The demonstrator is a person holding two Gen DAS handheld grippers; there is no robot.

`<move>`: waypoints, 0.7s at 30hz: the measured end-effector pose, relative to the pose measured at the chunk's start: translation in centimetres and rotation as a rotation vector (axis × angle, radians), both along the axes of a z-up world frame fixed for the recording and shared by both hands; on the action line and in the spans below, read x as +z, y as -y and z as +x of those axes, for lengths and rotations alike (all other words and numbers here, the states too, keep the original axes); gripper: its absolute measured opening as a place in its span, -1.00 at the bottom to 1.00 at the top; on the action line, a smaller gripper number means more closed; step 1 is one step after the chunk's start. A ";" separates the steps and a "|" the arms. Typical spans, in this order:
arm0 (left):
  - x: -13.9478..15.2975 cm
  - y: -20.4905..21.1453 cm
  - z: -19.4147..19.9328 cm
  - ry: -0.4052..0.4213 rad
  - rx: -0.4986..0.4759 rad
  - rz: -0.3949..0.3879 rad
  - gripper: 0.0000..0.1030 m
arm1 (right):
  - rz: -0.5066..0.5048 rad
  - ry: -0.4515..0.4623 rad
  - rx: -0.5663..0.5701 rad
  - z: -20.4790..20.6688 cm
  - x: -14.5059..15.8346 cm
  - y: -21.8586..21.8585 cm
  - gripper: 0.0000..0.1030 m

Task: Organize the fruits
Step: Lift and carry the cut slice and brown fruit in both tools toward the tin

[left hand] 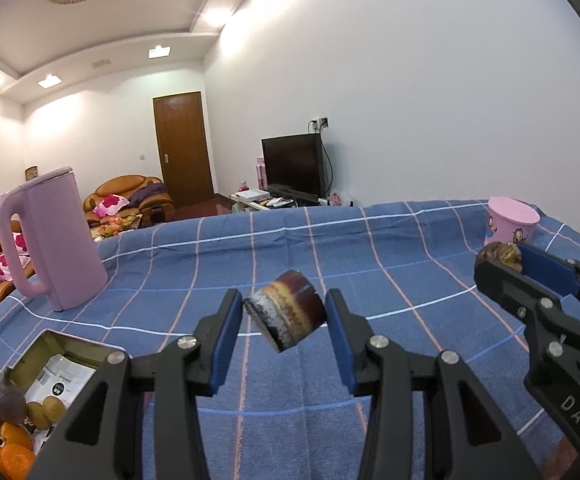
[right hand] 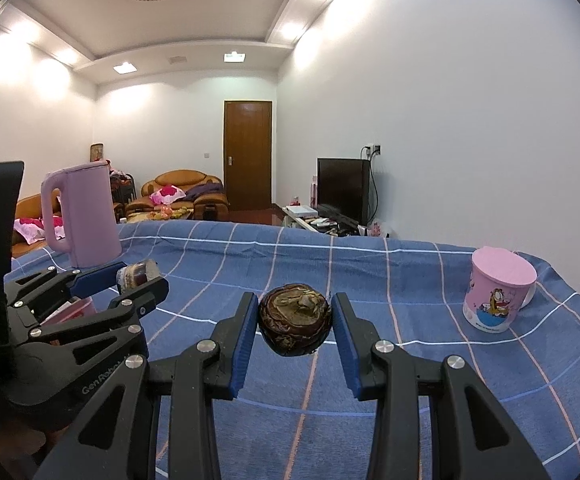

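Observation:
In the left wrist view my left gripper (left hand: 283, 300) is shut on a short, tilted cylinder-shaped fruit piece (left hand: 287, 314), dark maroon with yellow bands, lifted off the blue checked cloth (left hand: 370, 248). At the right edge my right gripper (left hand: 502, 258) grips a dark fruit (left hand: 498, 255). In the right wrist view that right gripper (right hand: 294, 300) is shut on a round, wrinkled dark-brown fruit (right hand: 294, 320) above the cloth. My left gripper (right hand: 141, 278) shows at the left with the maroon piece (right hand: 137, 274) between its pads.
An open box (left hand: 77, 340) at the lower left holds oranges (left hand: 13, 456), yellow-green fruits (left hand: 47, 410) and a fuzzy grey fruit (left hand: 3, 396). A pink kettle (left hand: 61, 240) stands at the back left. A pink cartoon mug (right hand: 498, 292) stands at the right.

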State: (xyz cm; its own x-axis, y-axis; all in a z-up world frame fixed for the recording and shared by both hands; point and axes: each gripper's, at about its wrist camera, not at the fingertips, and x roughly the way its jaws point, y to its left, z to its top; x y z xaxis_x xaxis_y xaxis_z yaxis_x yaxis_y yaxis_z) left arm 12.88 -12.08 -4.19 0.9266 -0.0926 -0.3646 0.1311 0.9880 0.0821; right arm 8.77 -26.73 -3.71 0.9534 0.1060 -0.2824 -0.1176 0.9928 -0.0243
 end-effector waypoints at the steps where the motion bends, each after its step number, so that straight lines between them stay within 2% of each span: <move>1: 0.0 -0.1 -0.1 0.003 0.002 -0.001 -0.13 | 0.000 0.004 0.001 -0.2 0.0 0.0 -0.23; 7: 0.0 -0.1 -0.5 0.009 0.008 0.000 -0.13 | 0.007 0.015 0.010 -0.6 0.2 -0.2 -0.23; 15: 0.0 -1.1 -0.6 -0.032 0.009 -0.030 -0.13 | 0.011 0.010 0.030 -0.8 0.2 -0.4 -0.23; 21: -0.2 -1.5 -0.9 -0.059 0.008 -0.024 -0.13 | -0.007 0.014 0.049 -1.5 0.2 -1.3 -0.23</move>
